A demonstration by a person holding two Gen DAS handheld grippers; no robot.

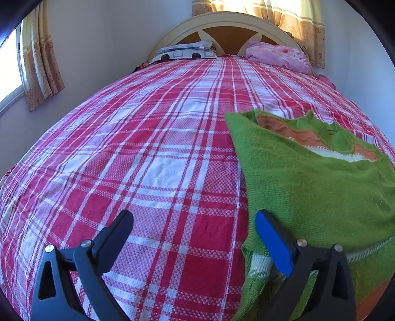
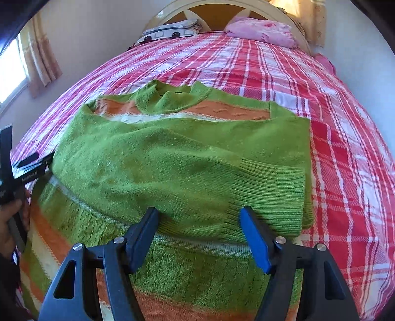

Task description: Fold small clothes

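Observation:
A green knitted sweater (image 2: 172,158) with orange and white stripes lies on the red plaid bed, its sleeves folded across the body; the ribbed cuff (image 2: 271,192) lies at the right. It also shows in the left wrist view (image 1: 308,182). My right gripper (image 2: 198,224) is open and empty, just above the sweater's lower part. My left gripper (image 1: 195,229) is open and empty at the sweater's left edge, its blue fingertip (image 1: 271,242) over the fabric. The left gripper also shows at the left edge of the right wrist view (image 2: 29,165).
The red and white plaid bedspread (image 1: 148,153) covers the whole bed. A pink pillow (image 1: 276,56) and a grey patterned pillow (image 1: 185,51) lie by the headboard (image 1: 222,22). Curtained windows (image 1: 39,61) are on the left and behind the bed.

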